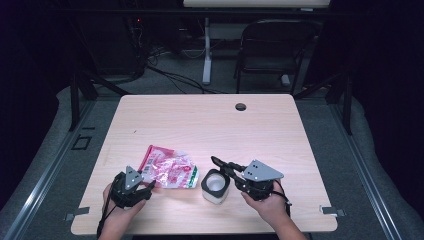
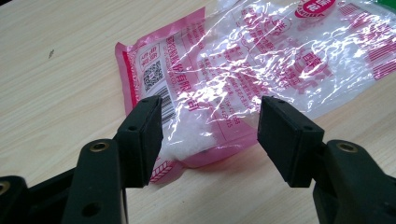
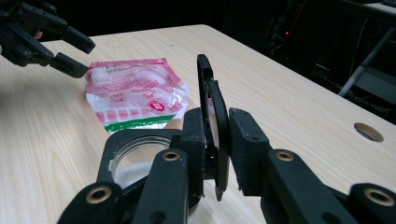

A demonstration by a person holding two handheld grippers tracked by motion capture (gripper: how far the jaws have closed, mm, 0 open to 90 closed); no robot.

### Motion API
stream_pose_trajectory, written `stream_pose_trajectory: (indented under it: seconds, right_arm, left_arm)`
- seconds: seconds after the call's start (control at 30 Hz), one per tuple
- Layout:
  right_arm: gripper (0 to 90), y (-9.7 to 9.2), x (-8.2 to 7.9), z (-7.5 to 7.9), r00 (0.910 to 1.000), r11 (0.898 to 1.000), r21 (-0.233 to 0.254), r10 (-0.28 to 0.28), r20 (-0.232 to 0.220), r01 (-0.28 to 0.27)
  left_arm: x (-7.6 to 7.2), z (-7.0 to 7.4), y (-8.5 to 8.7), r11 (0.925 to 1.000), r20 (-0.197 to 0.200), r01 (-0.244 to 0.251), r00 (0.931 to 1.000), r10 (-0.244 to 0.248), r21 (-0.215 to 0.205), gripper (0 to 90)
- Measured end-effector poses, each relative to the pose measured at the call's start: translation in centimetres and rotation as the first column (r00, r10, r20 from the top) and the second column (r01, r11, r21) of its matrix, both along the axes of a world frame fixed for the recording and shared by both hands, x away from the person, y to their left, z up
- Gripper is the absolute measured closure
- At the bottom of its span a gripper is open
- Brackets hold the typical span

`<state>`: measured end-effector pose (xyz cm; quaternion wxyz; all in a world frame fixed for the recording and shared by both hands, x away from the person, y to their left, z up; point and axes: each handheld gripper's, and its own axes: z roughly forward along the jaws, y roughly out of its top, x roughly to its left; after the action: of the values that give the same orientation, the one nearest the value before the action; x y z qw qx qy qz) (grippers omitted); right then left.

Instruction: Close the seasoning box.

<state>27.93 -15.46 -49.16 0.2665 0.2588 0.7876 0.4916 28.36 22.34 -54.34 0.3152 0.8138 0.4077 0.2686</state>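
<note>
A pink and clear plastic bag [image 1: 167, 172] of white grains lies flat on the table's near left. My left gripper [image 1: 150, 187] is open at the bag's near corner. In the left gripper view its jaws [image 2: 210, 135] straddle that corner of the bag [image 2: 243, 70] without pressing it. Just right of the bag stands a white jar [image 1: 216, 186] with a black rim. Its hinged black lid [image 3: 215, 116] stands flipped up, and my right gripper [image 3: 217, 140] is shut on it from the right. The jar's mouth [image 3: 135, 158] lies open below the lid.
The wooden table [image 1: 200, 120] has a round cable hole [image 1: 241, 106] near its far edge. A dark chair [image 1: 275, 50] and cables stand on the floor beyond. The table's front edge runs close under both hands.
</note>
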Motion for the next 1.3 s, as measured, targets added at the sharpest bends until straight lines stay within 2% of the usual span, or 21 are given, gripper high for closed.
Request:
stream_pose_trajectory:
  seconds: [0.57, 1.3]
  right_arm:
    - [77.3, 0.8, -0.7, -0.3, 0.9995, 0.999, -0.047, 0.029, 0.011, -0.028]
    - [69.4, 1.6, -1.5, -1.1, 0.9979, 0.994, -0.096, 0.063, 0.011, -0.062]
  left_arm:
    - [0.0, 0.1, 0.1, 1.0000, 0.006, -0.006, 1.0000, 0.006, -0.005, 40.6]
    - [0.0, 0.1, 0.1, 1.0000, 0.006, -0.006, 1.0000, 0.006, -0.007, 40.6]
